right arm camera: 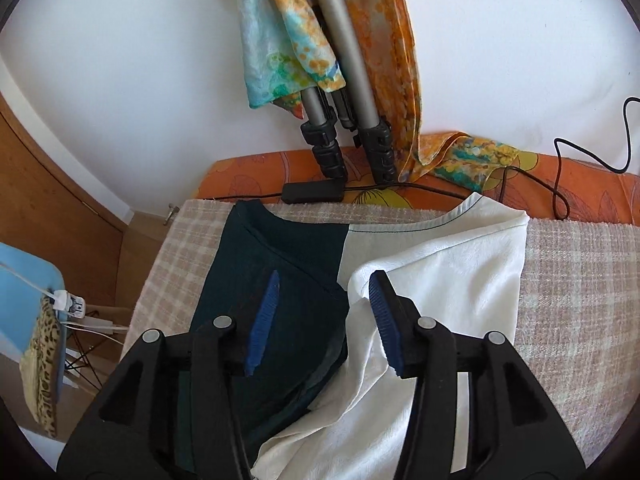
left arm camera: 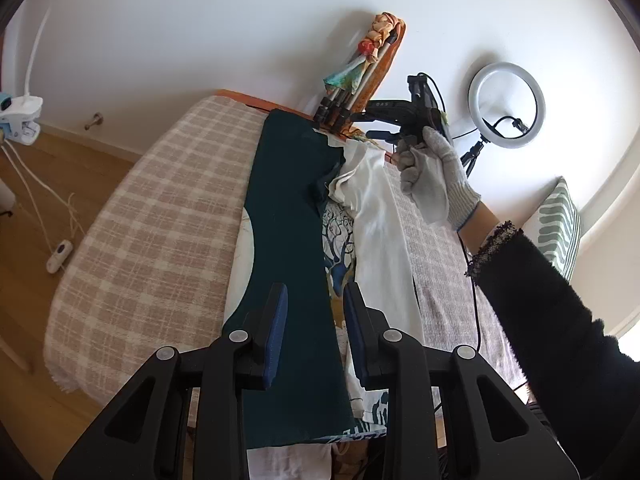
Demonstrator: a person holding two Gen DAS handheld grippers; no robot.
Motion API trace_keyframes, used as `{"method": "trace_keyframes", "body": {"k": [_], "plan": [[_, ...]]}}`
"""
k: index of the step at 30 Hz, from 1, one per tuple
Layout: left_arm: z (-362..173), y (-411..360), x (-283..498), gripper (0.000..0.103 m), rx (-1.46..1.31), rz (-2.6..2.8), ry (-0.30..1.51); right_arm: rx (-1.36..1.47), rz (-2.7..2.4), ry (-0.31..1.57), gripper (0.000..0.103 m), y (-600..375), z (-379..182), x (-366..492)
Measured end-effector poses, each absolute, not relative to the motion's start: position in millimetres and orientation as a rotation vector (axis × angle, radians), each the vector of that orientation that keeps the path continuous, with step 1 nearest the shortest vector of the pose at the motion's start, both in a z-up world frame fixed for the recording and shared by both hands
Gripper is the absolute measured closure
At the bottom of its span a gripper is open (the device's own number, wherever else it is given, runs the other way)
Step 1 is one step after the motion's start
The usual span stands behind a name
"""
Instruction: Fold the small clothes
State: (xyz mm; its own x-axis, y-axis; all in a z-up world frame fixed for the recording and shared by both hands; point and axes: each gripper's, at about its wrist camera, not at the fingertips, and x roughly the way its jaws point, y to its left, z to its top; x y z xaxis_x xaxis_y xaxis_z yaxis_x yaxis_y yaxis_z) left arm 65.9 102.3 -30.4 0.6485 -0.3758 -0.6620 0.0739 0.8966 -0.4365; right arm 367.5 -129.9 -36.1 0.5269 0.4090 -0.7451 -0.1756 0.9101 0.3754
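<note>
A small garment, dark green on one half (left arm camera: pixel 288 208) and white on the other (left arm camera: pixel 380 216), lies lengthwise on a plaid blanket (left arm camera: pixel 160 216). A tree print (left arm camera: pixel 338 240) shows between the folded-in halves. My left gripper (left arm camera: pixel 316 300) is open and empty, hovering over the garment's lower part. My right gripper (right arm camera: pixel 324 284) is open and empty above the collar end, over the seam between the dark green half (right arm camera: pixel 288 264) and the white half (right arm camera: pixel 448 280). In the left wrist view a gloved hand (left arm camera: pixel 432 184) holds the right gripper (left arm camera: pixel 384 128) at the far end.
Tripod legs (right arm camera: pixel 344 136) draped with colourful scarves (right arm camera: pixel 288 48) stand at the wall on an orange cover (right arm camera: pixel 580 188). A black cable (right arm camera: pixel 560 184) runs behind the collar. A ring light (left arm camera: pixel 506 104) and a striped cushion (left arm camera: pixel 560 228) are at the right. Wooden floor lies left.
</note>
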Motion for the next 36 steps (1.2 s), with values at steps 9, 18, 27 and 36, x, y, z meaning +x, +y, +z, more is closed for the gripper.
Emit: {"method": "trace_keyframes", "body": {"k": [9, 18, 27, 36], "plan": [[-35, 105, 60, 0.076, -0.296, -0.207, 0.815, 0.386, 0.328, 0.881, 0.043, -230, 12, 241], [-64, 111, 56, 0.064, -0.272, -0.243, 0.916, 0.268, 0.329, 1.029, 0.043, -246, -28, 87], [-109, 112, 33, 0.064, -0.25, -0.246, 1.062, 0.249, 0.499, 1.207, 0.043, -201, -91, -16], [-127, 118, 26, 0.064, -0.296, -0.24, 1.105, 0.169, 0.537, 1.284, 0.049, -166, -118, -42]]}}
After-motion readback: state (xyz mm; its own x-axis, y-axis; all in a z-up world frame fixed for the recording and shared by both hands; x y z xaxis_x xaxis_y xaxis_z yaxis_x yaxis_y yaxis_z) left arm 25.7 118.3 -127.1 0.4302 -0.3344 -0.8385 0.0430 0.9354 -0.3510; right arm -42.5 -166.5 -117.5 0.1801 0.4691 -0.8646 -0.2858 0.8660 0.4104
